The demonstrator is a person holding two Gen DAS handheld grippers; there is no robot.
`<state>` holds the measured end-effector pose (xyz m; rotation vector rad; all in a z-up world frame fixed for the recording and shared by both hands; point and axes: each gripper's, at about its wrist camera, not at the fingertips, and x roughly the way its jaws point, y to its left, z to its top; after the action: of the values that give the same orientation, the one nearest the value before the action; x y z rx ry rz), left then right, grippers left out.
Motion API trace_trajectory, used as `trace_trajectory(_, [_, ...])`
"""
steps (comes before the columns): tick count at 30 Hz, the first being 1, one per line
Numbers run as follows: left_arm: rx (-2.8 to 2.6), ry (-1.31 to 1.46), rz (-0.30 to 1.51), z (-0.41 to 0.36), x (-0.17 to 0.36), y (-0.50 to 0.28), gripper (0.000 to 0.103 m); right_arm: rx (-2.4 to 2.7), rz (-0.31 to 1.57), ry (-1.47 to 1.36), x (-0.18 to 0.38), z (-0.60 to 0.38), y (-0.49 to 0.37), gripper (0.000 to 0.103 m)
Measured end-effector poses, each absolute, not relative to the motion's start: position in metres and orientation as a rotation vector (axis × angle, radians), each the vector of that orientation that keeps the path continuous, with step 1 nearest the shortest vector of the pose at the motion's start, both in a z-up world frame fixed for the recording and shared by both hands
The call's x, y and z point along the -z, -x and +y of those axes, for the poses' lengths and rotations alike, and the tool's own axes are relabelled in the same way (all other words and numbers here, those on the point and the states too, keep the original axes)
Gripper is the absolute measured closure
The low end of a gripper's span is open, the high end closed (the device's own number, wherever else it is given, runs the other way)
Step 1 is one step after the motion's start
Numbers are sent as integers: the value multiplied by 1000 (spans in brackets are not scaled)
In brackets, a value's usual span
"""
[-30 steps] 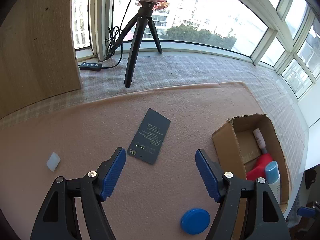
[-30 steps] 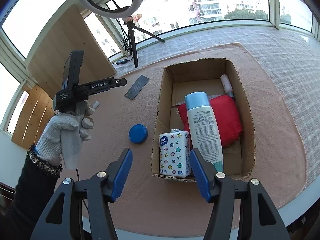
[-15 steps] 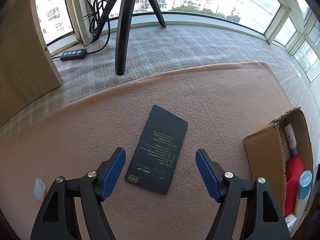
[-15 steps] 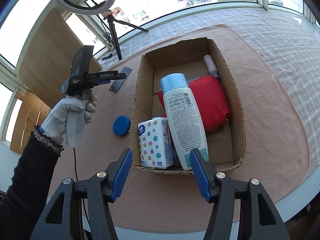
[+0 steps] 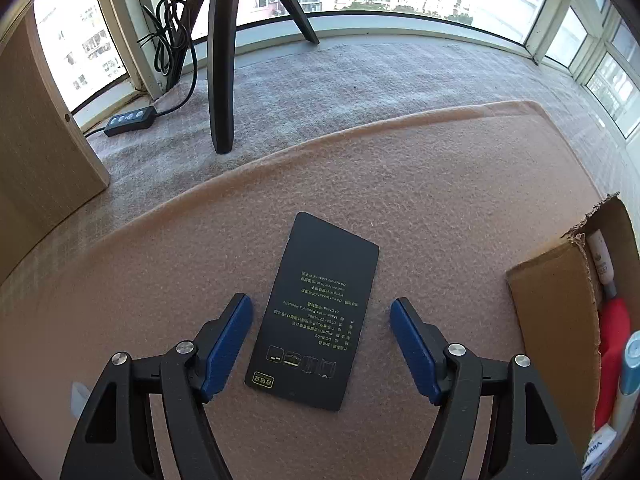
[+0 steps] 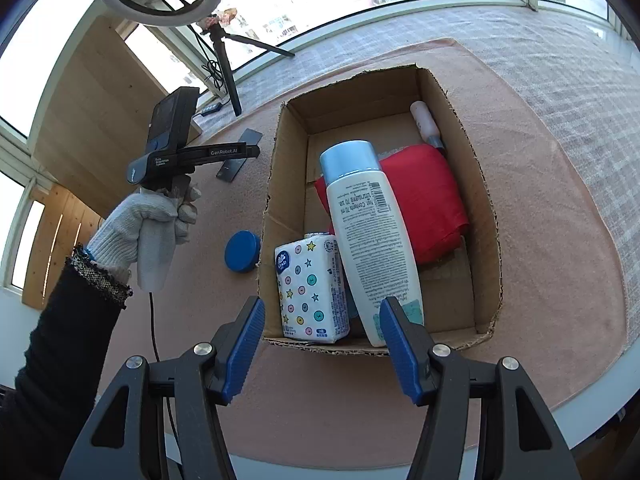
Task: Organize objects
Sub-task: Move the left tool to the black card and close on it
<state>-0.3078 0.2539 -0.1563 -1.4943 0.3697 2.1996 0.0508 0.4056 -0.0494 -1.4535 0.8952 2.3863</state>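
A flat black card (image 5: 318,310) with small yellow print lies on the pink fleece cloth (image 5: 440,200), directly between the two blue pads of the left gripper (image 5: 321,334). The card's near end sits level with the pads, and its far end reaches out past the fingertips. It is tilted slightly, with the far end leaning right. The left gripper's jaws are spread wide, with a gap on each side of the card, and neither pad touches it.

From the right wrist view, a white-gloved hand (image 6: 146,218) holds the left gripper above the cloth, to the left of the cardboard box (image 6: 482,200). The card shows there as a dark strip beyond the gripper.

The right gripper (image 6: 322,342) hangs over the near edge of the box, jaws also wide apart and holding nothing. Inside the box, a white bottle (image 6: 370,240) with a pale blue cap lies lengthwise. A tissue pack (image 6: 310,288) printed with stars and buttons leans at its left, in the near left corner. A red cloth item (image 6: 430,204) lies to the right, and a small tube (image 6: 426,124) rests at the far right.

A round blue lid (image 6: 241,250) lies on the cloth just outside the box's left wall. A tripod leg (image 5: 222,60) stands on the grey checked surface beyond the cloth.
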Motion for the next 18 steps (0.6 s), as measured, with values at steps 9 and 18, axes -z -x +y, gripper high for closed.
trace_trajectory(9, [-2210, 1460, 376, 254, 153, 289, 48, -2403, 860, 1435, 46, 401, -47, 47])
trace_trajectory(18, [-2199, 1439, 345, 252, 135, 249, 48, -2391, 793, 1420, 47, 405, -46, 47])
